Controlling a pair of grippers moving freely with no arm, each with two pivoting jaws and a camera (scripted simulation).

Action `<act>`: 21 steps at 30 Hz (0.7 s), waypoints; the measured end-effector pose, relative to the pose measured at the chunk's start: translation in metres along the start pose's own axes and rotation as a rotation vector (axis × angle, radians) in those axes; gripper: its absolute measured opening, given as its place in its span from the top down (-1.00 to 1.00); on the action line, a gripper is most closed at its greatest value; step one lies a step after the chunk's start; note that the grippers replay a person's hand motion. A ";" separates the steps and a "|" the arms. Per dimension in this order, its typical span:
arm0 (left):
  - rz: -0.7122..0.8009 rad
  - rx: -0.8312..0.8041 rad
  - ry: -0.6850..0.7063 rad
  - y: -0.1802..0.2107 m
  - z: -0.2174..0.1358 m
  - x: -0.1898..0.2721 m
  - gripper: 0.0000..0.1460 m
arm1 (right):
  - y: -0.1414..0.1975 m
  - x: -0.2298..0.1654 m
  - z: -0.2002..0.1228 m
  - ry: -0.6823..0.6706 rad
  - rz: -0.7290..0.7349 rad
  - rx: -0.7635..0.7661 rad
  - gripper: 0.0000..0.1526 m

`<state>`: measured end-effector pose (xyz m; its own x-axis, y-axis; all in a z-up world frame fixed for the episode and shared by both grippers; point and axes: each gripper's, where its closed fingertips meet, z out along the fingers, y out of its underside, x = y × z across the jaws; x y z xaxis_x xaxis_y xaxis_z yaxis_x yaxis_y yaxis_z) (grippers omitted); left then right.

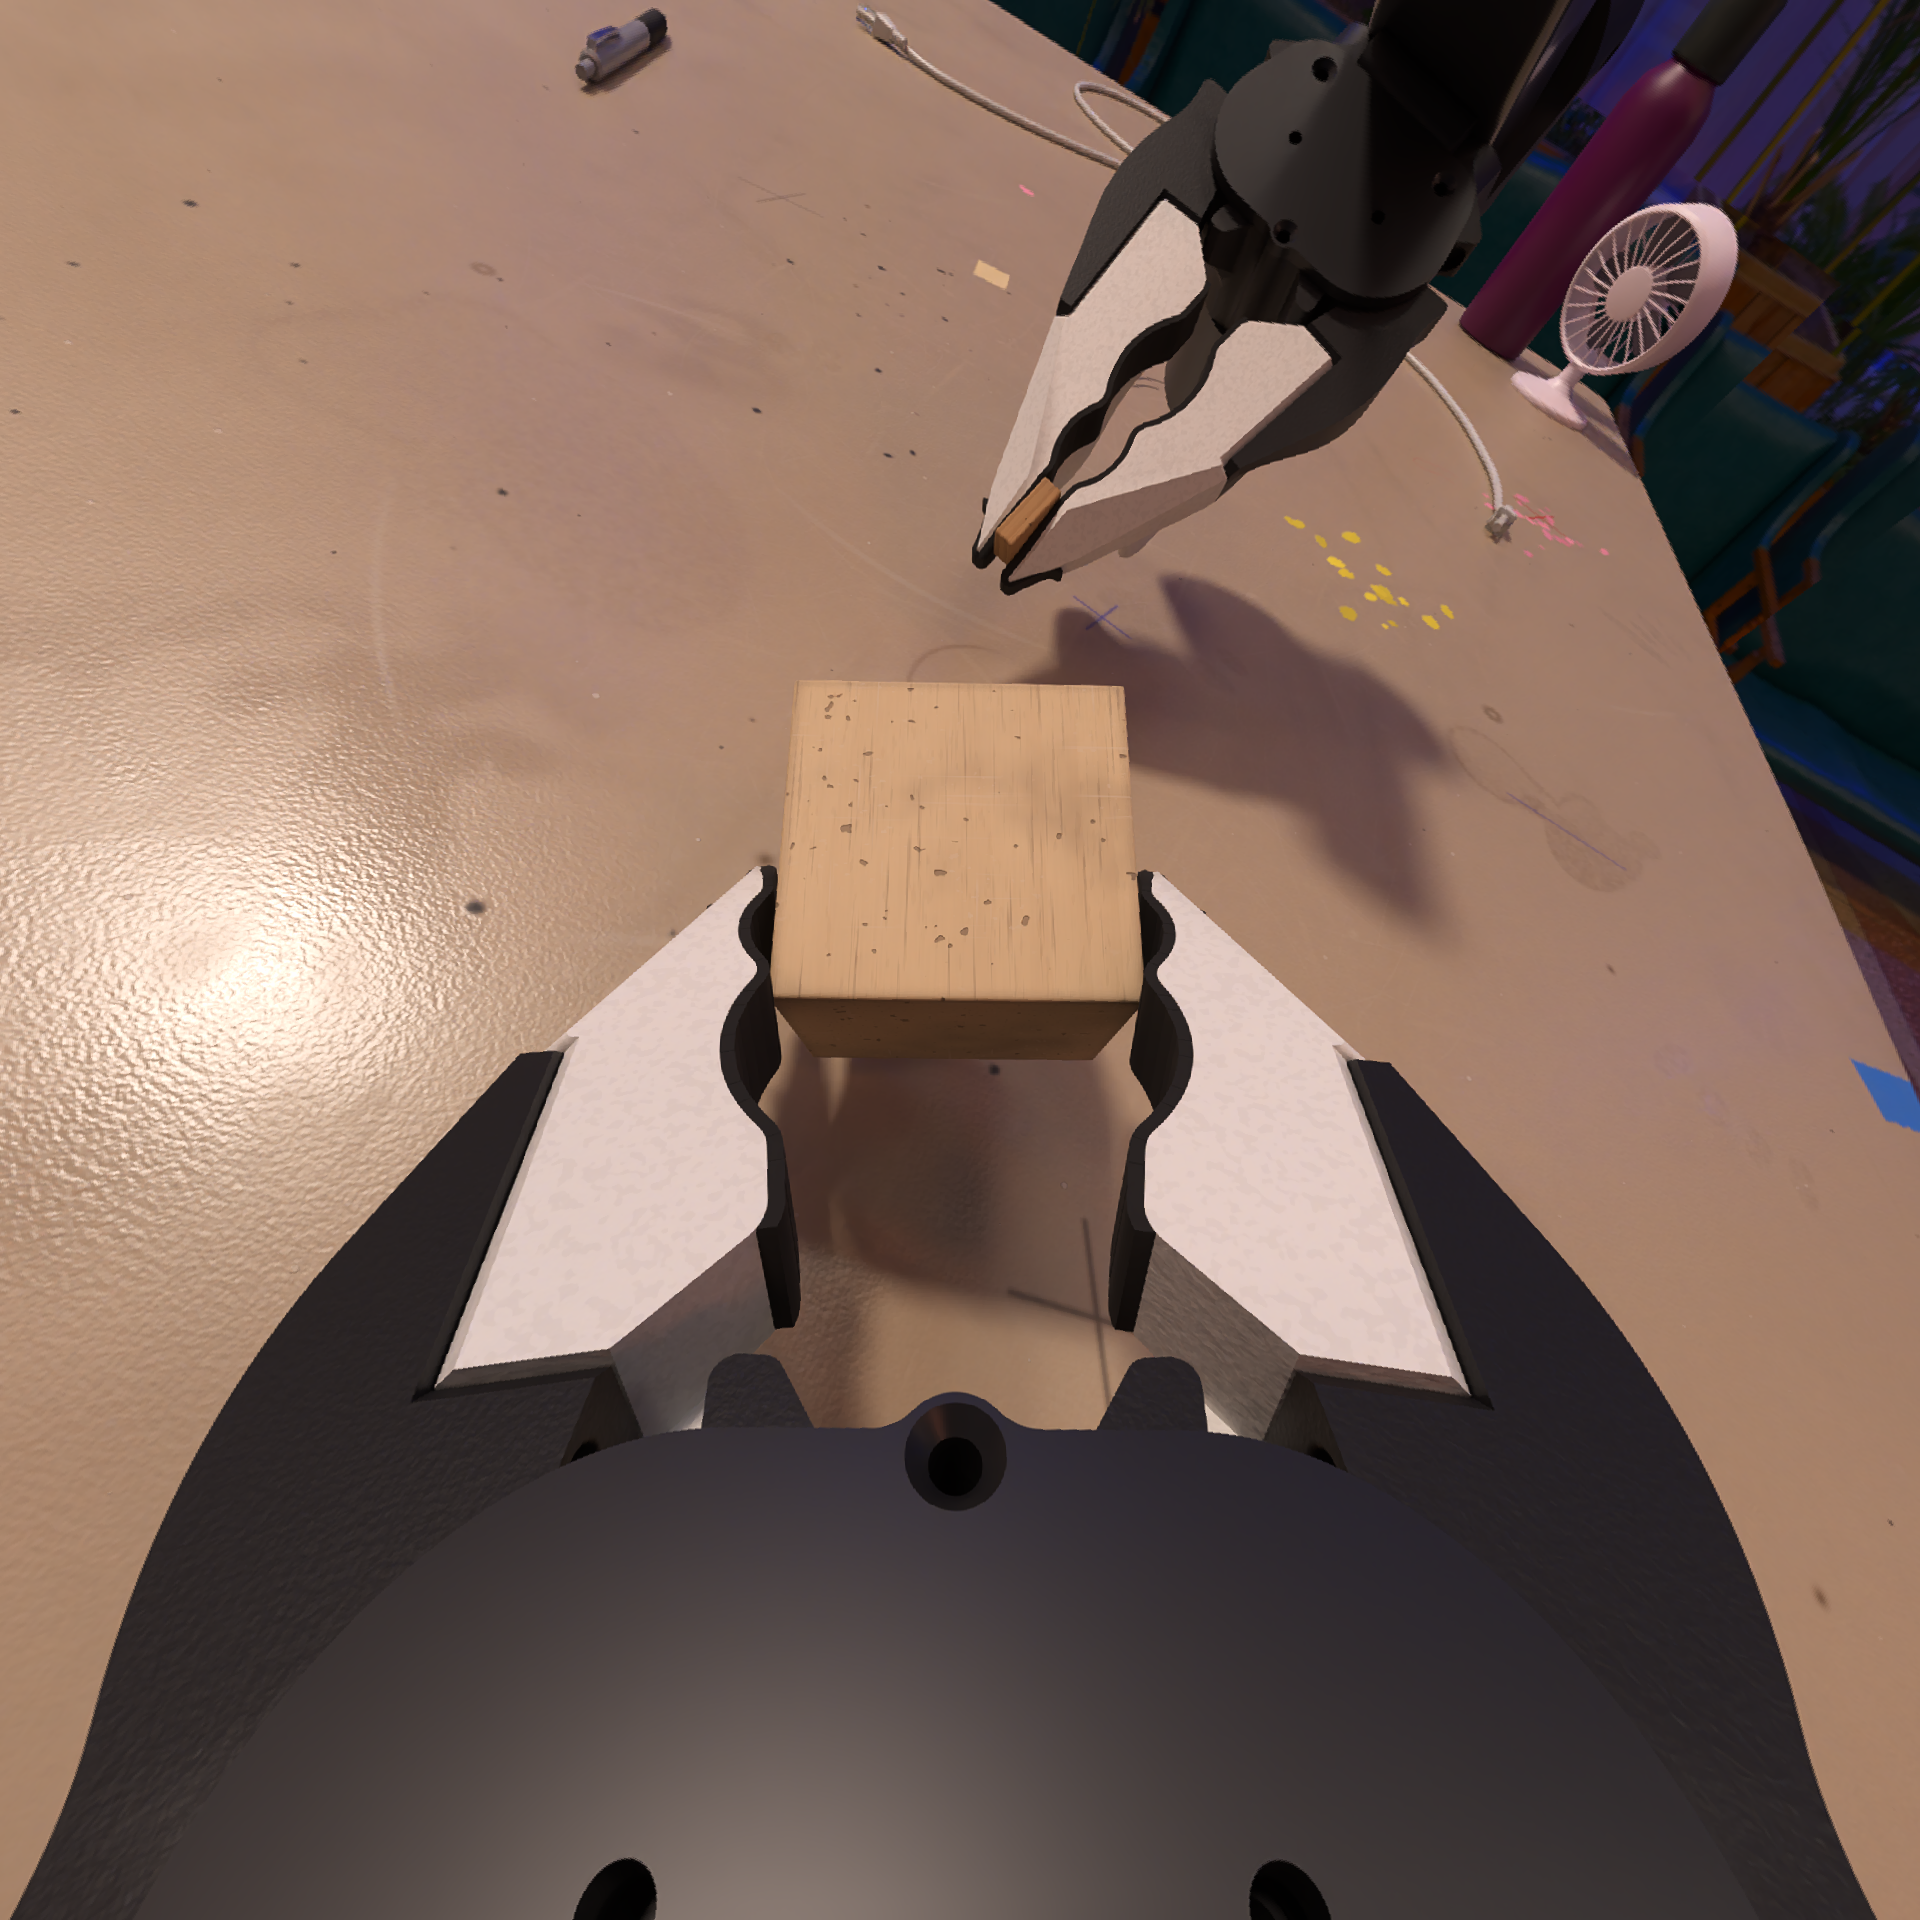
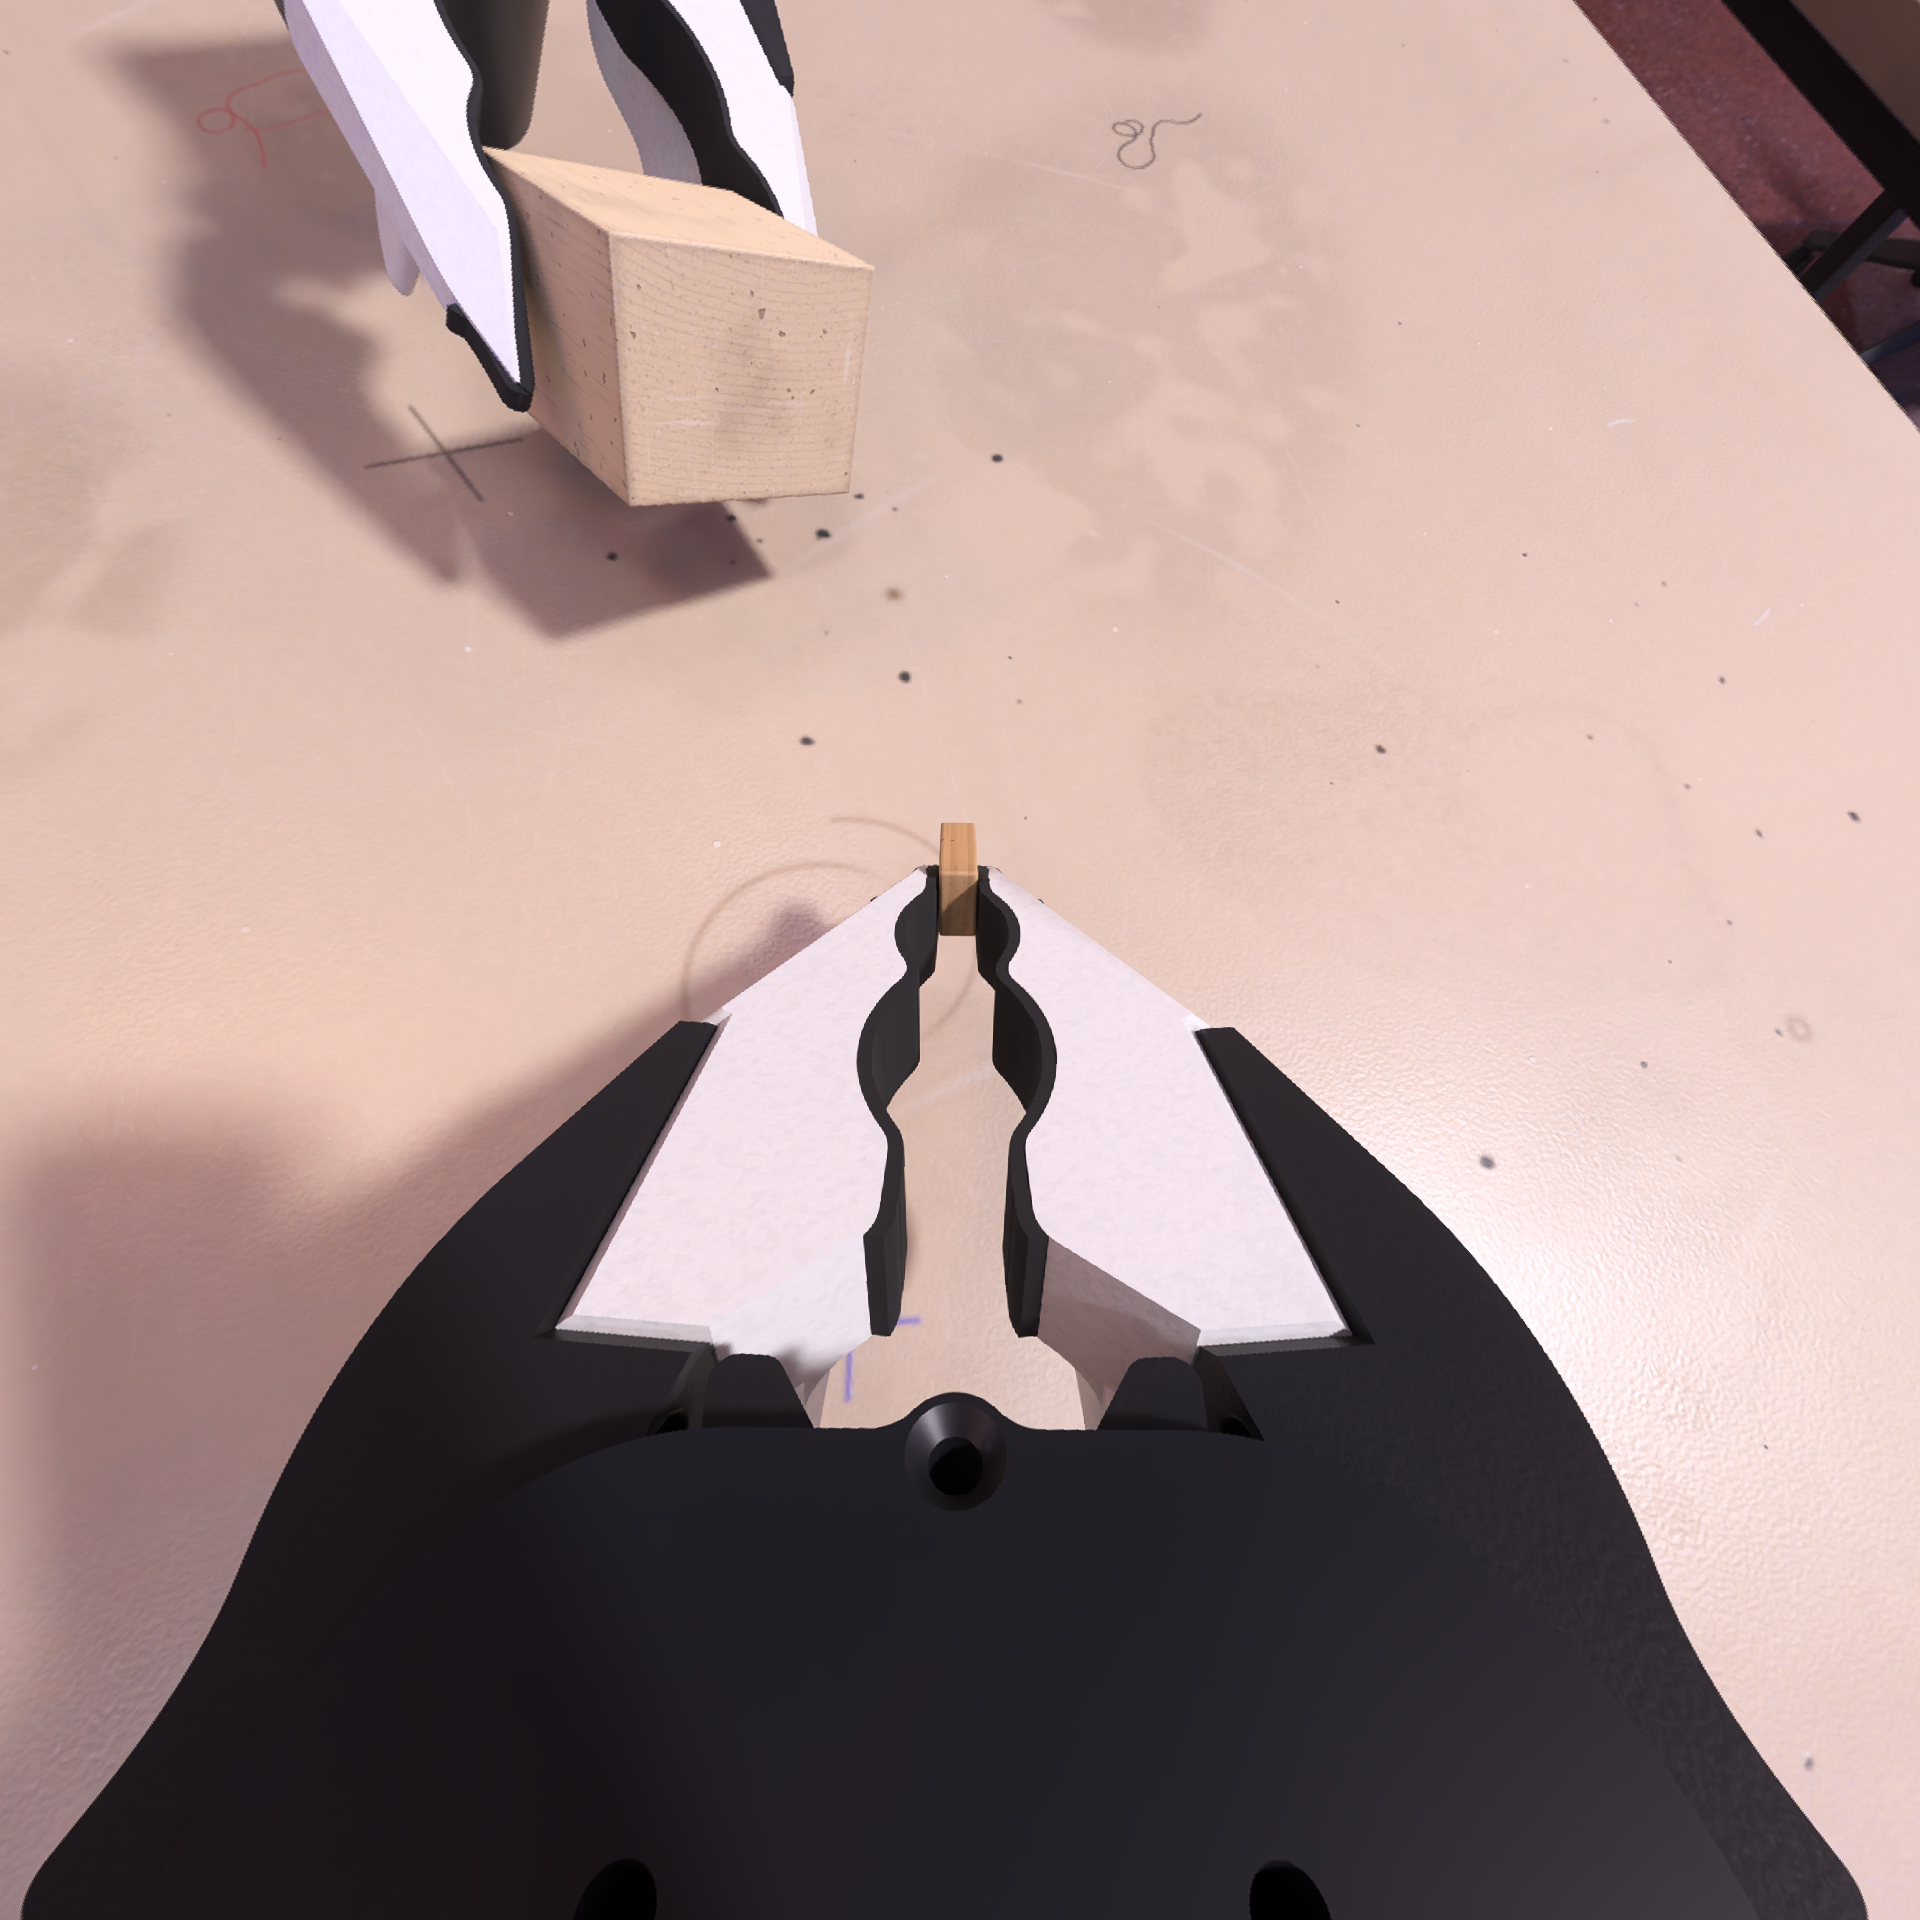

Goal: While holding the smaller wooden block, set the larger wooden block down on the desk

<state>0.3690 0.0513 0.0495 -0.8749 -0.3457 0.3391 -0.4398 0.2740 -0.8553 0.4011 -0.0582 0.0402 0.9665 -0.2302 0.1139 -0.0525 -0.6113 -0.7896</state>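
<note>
My left gripper point(image 1: 956, 894) is shut on the larger wooden block point(image 1: 956, 862), a pale cube pinched at its near sides by both fingertips. The block hangs a little above the tan desk point(image 1: 416, 520), with its shadow beneath. In the right wrist view the same block point(image 2: 727, 353) and left gripper point(image 2: 649, 301) show at the upper left, clear of the desk point(image 2: 1351, 727). My right gripper point(image 2: 958, 883) is shut on the smaller wooden block point(image 2: 958, 878), a thin sliver at its fingertips. In the left wrist view it point(image 1: 1003, 566) hovers beyond the large block, holding the small block point(image 1: 1023, 520).
A grey-and-black marker-like object point(image 1: 620, 47) lies at the far left. A white cable point(image 1: 997, 94) runs along the far right. A maroon bottle point(image 1: 1590, 208) and a white desk fan point(image 1: 1631, 301) stand by the desk's right edge. Yellow paint spots point(image 1: 1371, 592) mark the desk.
</note>
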 end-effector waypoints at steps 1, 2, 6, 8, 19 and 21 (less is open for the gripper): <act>0.002 0.000 -0.002 0.000 0.000 0.000 0.07 | 0.000 0.000 0.000 -0.002 0.002 0.001 0.93; 0.002 0.001 -0.002 0.000 0.000 0.000 0.07 | 0.000 0.000 0.000 -0.005 0.005 0.001 0.93; 0.008 -0.004 -0.008 0.000 0.001 0.000 0.07 | -0.001 0.001 -0.002 -0.004 0.015 0.004 0.93; 0.010 -0.004 -0.010 0.000 0.001 0.000 0.07 | 0.000 0.001 -0.003 -0.005 0.014 -0.004 0.93; 0.048 -0.037 -0.020 0.005 0.005 0.003 0.07 | 0.006 -0.002 0.001 -0.011 0.016 -0.048 0.93; 0.082 -0.067 -0.034 0.008 0.007 0.003 0.07 | 0.009 -0.002 0.002 -0.002 -0.004 -0.074 0.93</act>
<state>0.3642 0.0460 0.0411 -0.9015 -0.3499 0.2546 -0.3807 0.3614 -0.8512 0.3987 -0.0618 0.0314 0.9672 -0.2260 0.1157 -0.0669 -0.6664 -0.7426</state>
